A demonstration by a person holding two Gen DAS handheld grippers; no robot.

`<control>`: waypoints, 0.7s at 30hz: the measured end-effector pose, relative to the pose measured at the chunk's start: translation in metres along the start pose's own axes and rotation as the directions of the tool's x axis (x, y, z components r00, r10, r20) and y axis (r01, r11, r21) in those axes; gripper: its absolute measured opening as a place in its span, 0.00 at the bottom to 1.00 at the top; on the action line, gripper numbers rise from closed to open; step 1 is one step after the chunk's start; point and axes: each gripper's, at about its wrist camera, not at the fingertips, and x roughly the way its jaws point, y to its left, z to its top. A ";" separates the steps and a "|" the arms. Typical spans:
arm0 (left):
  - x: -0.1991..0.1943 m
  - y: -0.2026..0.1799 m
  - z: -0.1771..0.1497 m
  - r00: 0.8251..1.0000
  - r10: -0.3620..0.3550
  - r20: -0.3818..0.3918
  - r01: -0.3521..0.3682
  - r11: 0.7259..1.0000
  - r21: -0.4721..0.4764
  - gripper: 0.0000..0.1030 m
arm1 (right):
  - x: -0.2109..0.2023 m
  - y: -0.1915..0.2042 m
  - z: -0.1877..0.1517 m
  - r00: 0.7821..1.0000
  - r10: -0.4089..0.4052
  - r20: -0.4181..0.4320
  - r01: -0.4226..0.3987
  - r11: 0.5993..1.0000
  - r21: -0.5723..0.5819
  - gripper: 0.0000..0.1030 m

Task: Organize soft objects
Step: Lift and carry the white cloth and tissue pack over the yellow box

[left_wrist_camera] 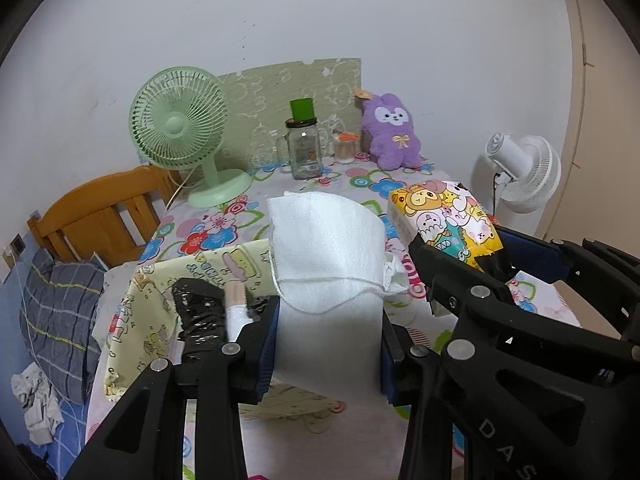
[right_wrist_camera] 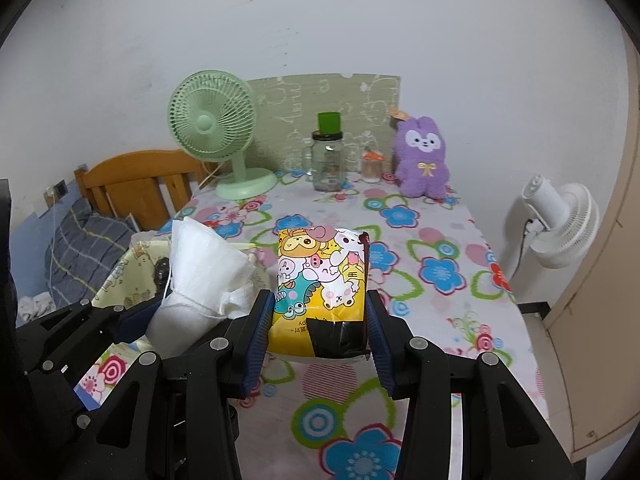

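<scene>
My left gripper (left_wrist_camera: 326,344) is shut on a folded white cloth (left_wrist_camera: 326,256), held upright above the table; the same white cloth (right_wrist_camera: 200,268) shows at the left of the right wrist view. My right gripper (right_wrist_camera: 318,320) is shut on a yellow cartoon-print packet (right_wrist_camera: 320,280) patched with black tape, lifted off the table. That packet (left_wrist_camera: 448,216) and the right gripper (left_wrist_camera: 472,268) appear to the right of the cloth in the left wrist view. A pale yellow fabric bin (left_wrist_camera: 152,300) stands below and left of the cloth, with black wrapped items (left_wrist_camera: 200,312) inside.
On the flowered tablecloth (right_wrist_camera: 436,272) at the back stand a green desk fan (right_wrist_camera: 220,132), a glass jar with green lid (right_wrist_camera: 328,156), a small jar (right_wrist_camera: 372,168) and a purple plush rabbit (right_wrist_camera: 422,156). A white fan (right_wrist_camera: 560,220) is right, a wooden headboard (right_wrist_camera: 136,184) and checked pillow (left_wrist_camera: 60,320) left.
</scene>
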 end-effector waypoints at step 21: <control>0.043 0.060 -0.006 0.996 0.044 -0.082 -0.049 0.997 -0.052 0.41 | 0.058 0.050 0.007 0.993 0.098 -0.071 -0.102 0.994 -0.046 0.47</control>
